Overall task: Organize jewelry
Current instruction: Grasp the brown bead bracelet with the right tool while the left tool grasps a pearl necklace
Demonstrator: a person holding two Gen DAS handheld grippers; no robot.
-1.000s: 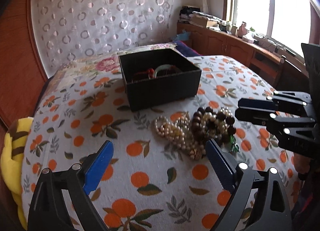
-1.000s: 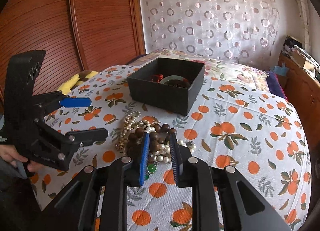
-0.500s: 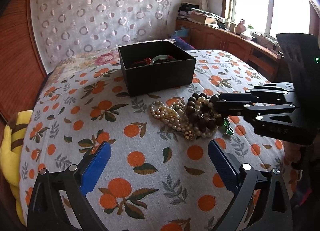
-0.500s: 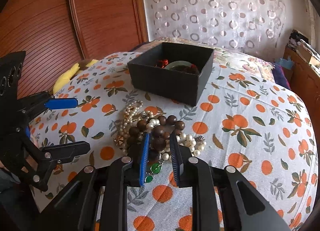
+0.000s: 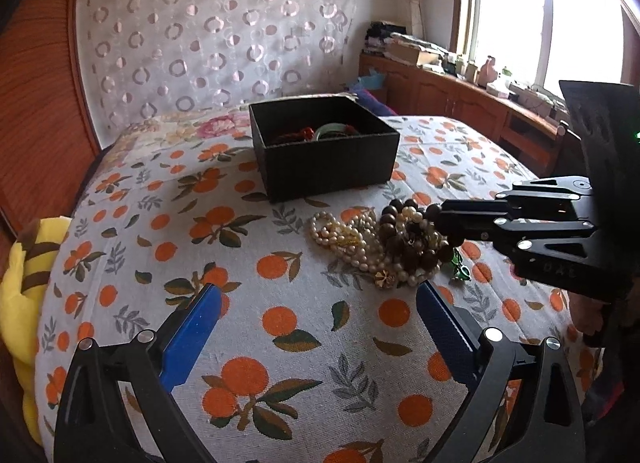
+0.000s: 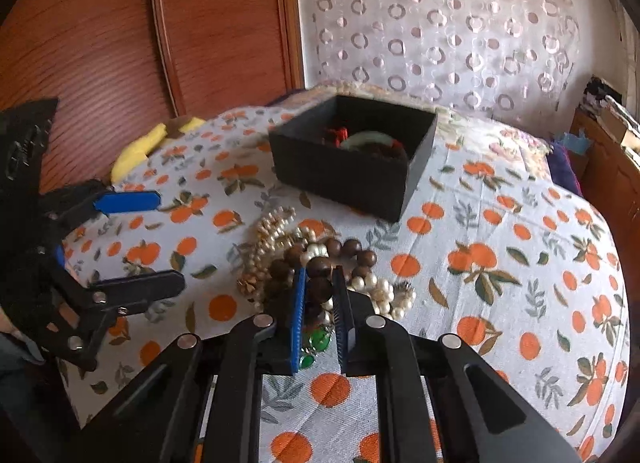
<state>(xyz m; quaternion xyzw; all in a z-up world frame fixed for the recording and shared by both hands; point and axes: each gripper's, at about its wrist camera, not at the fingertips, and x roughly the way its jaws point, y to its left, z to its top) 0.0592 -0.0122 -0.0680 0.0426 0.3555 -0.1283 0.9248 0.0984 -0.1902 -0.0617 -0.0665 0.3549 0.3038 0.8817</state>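
A pile of jewelry lies on the orange-print bedspread: a cream pearl necklace [image 5: 344, 237], a dark wooden bead bracelet [image 5: 404, 241] and a green-stone piece [image 6: 316, 343]. My right gripper [image 6: 320, 279] is down in the pile, its jaws shut on large brown wooden beads [image 6: 320, 287]; it also shows in the left wrist view [image 5: 448, 223]. My left gripper [image 5: 316, 299] is open and empty, short of the pile. A black box [image 5: 320, 167] behind the pile holds a green bangle [image 6: 370, 139] and red beads.
A yellow plush toy [image 5: 20, 287] lies at the bed's left edge. A wooden wardrobe [image 6: 120, 35] stands on the left, a curtained wall behind, and a cluttered wooden cabinet [image 5: 460, 95] under the window on the right.
My right gripper has moved forward and down into the pile and now grips the wooden beads. My left gripper has pulled back a little and stays open.
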